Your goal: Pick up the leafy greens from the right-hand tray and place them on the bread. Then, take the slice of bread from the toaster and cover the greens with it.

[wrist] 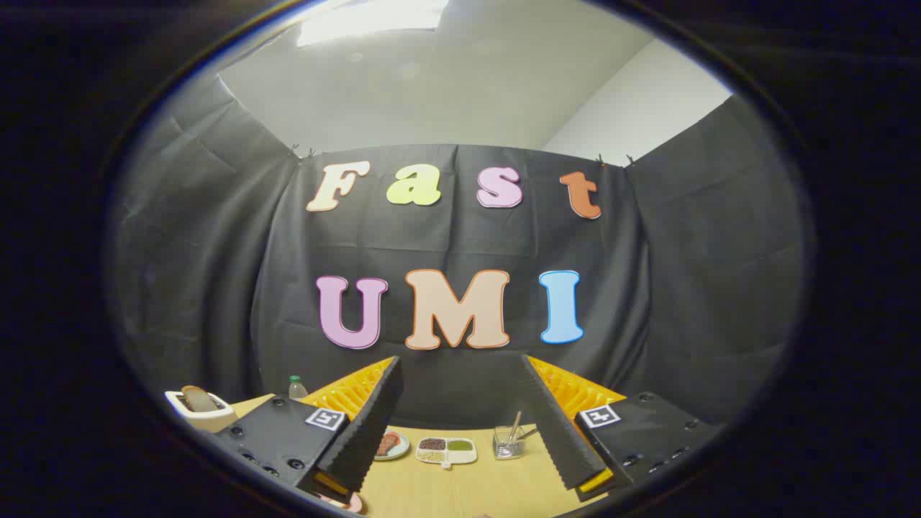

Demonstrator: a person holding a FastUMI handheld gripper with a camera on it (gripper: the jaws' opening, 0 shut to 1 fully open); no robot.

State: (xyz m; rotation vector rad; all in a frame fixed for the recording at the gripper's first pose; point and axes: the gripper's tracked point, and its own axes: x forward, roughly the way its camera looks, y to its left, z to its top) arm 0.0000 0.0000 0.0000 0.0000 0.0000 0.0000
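Bread (196, 398) stands in the toaster (201, 411) left of the open, empty tongs (460, 467), beyond which the worktop (468, 489) carries a plate (392, 446), a divided tray (446, 452) (dark, pale and green fillings) and a glass (509, 442) holding utensils.

my gripper (460, 424) fingers spread, nothing between them, bare table (468, 489) just ahead, beyond it small plate (393, 444), divided dish (446, 451), glass (509, 442) block the far side, toaster (199, 408) off left
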